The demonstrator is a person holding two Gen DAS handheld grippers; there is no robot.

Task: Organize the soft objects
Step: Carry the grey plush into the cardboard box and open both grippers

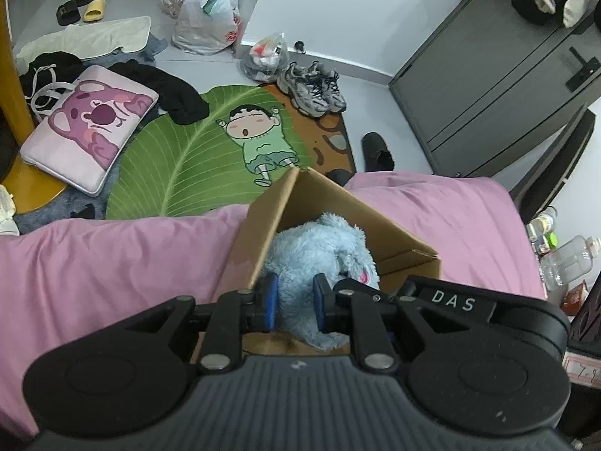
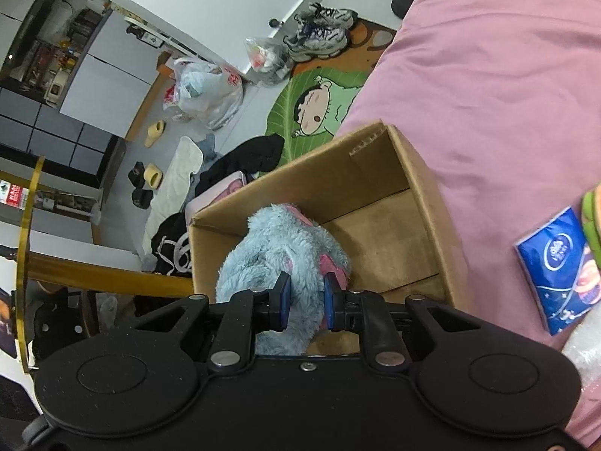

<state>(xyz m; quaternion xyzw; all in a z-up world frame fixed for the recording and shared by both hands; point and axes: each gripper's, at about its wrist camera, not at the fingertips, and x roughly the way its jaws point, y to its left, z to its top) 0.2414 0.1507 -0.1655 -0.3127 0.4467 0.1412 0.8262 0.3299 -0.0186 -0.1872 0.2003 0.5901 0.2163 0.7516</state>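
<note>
Left gripper (image 1: pixel 293 302): pinches the blue plush toy (image 1: pixel 319 251).
Right gripper (image 2: pixel 305 302): pinches it too.
Cardboard box (image 2: pixel 375 173): directly ahead (toy half inside); lower evenly, then release together.

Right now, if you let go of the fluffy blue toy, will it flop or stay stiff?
Probably flop: the blue plush toy squashes thin between the right gripper pads and sags round the left gripper. It looks light and unlikely to break, and would likely slump inside the cardboard box.
</note>
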